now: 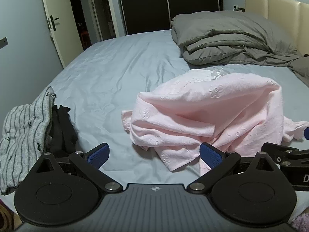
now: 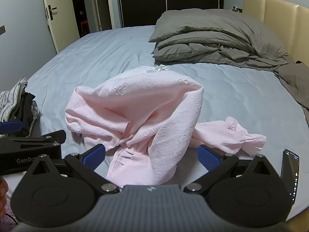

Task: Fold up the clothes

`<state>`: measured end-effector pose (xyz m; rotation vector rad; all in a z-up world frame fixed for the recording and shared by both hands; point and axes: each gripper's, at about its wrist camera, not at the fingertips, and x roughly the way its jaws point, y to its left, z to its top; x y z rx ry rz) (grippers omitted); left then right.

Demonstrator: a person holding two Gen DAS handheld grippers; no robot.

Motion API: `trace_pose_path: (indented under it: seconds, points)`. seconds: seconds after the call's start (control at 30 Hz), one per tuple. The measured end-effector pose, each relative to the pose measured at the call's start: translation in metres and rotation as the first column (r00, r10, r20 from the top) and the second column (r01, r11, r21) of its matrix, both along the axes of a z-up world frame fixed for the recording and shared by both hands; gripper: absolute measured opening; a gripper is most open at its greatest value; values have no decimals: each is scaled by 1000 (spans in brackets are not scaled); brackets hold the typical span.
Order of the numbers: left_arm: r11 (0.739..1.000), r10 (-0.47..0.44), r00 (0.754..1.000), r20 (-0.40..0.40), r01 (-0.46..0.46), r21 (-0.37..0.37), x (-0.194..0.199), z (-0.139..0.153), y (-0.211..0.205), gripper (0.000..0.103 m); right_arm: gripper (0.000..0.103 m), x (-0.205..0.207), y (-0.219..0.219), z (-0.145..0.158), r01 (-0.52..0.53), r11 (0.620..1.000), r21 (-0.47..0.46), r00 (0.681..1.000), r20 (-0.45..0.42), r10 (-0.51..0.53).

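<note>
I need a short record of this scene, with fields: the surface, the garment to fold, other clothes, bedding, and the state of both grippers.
surface: bed with a light blue sheet
garment to fold: pink garment, crumpled in a heap, not yet folded
other clothes: striped grey clothing with a black garment beside it, at the left edge of the bed
bedding: grey duvet, folded, near the headboard
left gripper: jaws open, holding nothing
right gripper: jaws open, over the pink garment's near edge
</note>
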<state>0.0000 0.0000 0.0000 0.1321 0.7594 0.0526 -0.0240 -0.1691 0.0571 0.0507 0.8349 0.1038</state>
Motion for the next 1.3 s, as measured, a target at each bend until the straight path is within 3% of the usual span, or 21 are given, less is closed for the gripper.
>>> trace_pose_path:
  seconds: [0.6,1.3]
  points:
    - [998,3,1000,-27,-5,-55,-1,1,-2,101,103,-1,-1,1,6,1000,0,1000,-10,-6]
    - [999,0,999,-39,-2,-45,-3,-1,-4,101,103,-1,-4,0,17,1000,-1,1000,-15,-17]
